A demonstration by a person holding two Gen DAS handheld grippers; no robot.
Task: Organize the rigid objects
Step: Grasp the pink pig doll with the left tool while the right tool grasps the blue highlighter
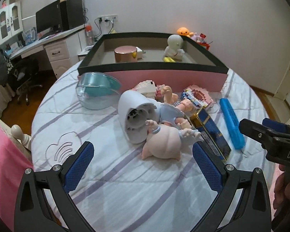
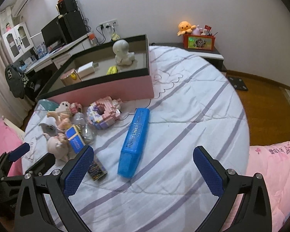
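Observation:
A pink box with a black rim [image 1: 150,77] [image 2: 106,90] stands on the bed and holds a white figurine [image 1: 174,47] [image 2: 122,53], a copper tin [image 1: 125,54] and a white charger [image 2: 87,68]. In front lie a pink pig toy [image 1: 162,145], a white shell-shaped piece [image 1: 133,112], a doll [image 1: 172,112], block models [image 2: 104,114], a dark blue card box [image 1: 212,133] [image 2: 75,141] and a long blue case [image 1: 232,121] [image 2: 135,141]. My left gripper [image 1: 143,164] is open just before the pig. My right gripper [image 2: 143,170] is open just before the blue case.
A clear dome with a teal bowl [image 1: 96,90] lies left of the toys. A desk with a monitor [image 1: 48,21] stands at the back left. A toy bin [image 2: 199,40] sits on a low stand beyond the bed. A pink quilt [image 2: 270,174] lies at right.

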